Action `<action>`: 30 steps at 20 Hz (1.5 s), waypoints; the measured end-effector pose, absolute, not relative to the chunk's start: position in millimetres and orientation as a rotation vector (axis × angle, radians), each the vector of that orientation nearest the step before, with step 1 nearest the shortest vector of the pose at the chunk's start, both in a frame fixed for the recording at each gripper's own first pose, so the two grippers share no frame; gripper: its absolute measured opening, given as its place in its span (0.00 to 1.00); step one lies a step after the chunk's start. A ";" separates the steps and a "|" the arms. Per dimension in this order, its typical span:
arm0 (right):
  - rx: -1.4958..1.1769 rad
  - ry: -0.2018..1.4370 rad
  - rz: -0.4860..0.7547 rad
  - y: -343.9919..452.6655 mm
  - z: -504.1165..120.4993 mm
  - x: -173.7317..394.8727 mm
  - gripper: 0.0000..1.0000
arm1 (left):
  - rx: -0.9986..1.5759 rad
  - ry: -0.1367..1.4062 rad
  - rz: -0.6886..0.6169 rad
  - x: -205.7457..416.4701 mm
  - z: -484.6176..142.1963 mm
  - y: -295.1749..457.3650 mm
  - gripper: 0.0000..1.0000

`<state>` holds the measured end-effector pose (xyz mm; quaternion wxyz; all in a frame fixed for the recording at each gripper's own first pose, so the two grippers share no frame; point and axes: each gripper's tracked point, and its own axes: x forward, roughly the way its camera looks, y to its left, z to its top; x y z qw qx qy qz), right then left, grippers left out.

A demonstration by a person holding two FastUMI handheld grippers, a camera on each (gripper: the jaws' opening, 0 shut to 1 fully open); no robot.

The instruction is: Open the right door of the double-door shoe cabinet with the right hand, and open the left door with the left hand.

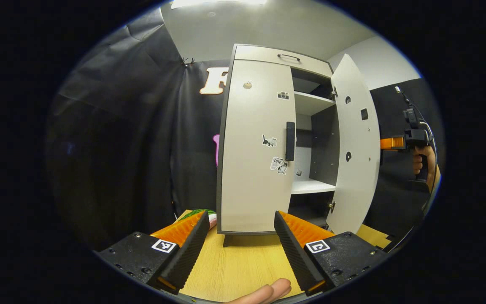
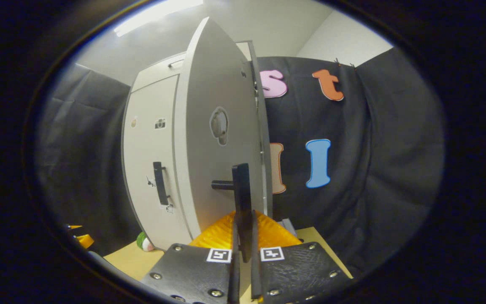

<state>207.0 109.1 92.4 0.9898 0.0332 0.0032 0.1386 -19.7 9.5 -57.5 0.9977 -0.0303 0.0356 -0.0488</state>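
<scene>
While swung wide on its hinges: right door (image 1: 352, 143), standing edge-on to the cabinet front, inner face turned toward the left gripper view.
Cabinet (image 1: 264, 139): pale, upright on a light wooden table (image 1: 243, 266), against the black cloth wall; drawer with a small handle along the top.
Left door (image 1: 255, 147): flat against the cabinet front, closed; a few small stickers on it.
Left door handle (image 1: 290, 141): dark vertical bar near the door's inner edge, free of any finger.
Inside of the cabinet: two pale shelves (image 1: 312, 185) showing through the opened right half, dark side wall behind them.
Left gripper (image 1: 241, 236): fingers spread wide apart, nothing between them, low over the table and short of the closed left door; a fingertip of the holding hand at the bottom edge.
Right gripper (image 2: 243, 236): clenched on the right door handle (image 2: 241, 198), the dark vertical bar pinched between both fingers, seen in the right gripper view.
Right door in the right gripper view (image 2: 217, 143): outer face close ahead, a sticker above the handle, the left door (image 2: 150, 160) and its handle beyond it to the left.
Right gripper from afar (image 1: 395, 143): at the far right of the left gripper view, just past the opened door's edge, gripped by a hand (image 1: 422, 162); finger state from here not to be told.
Small green and white thing (image 2: 144, 241): on the table beside the cabinet's lower left corner; too small to identify.
</scene>
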 end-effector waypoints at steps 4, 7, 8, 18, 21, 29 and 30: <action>0.062 -0.018 0.163 76.2 93.1 209.7 0.01 | -0.084 0.085 -0.144 -16.9 -55.7 -9.1 0.95; 0.117 -0.003 0.217 79.9 92.5 216.0 0.00 | -0.065 0.073 -0.106 -13.8 -45.4 -0.9 0.95; 0.133 -0.007 0.236 81.1 92.3 214.4 0.01 | -0.064 0.069 -0.098 -13.5 -43.1 -0.8 0.95; 0.084 -0.099 0.107 35.1 89.0 183.5 0.75 | -0.072 0.039 -0.084 32.1 -19.4 -4.4 0.95; 0.084 -0.120 0.094 30.2 83.3 158.3 0.95 | -0.054 0.046 -0.101 59.3 -15.3 -16.5 0.95; 0.133 -0.124 0.095 45.6 37.0 102.9 0.98 | -0.086 0.015 -0.132 160.3 16.2 -70.3 0.90; 0.129 -0.120 0.093 47.6 31.0 96.9 0.98 | -0.103 0.032 -0.146 171.7 14.2 -81.5 0.95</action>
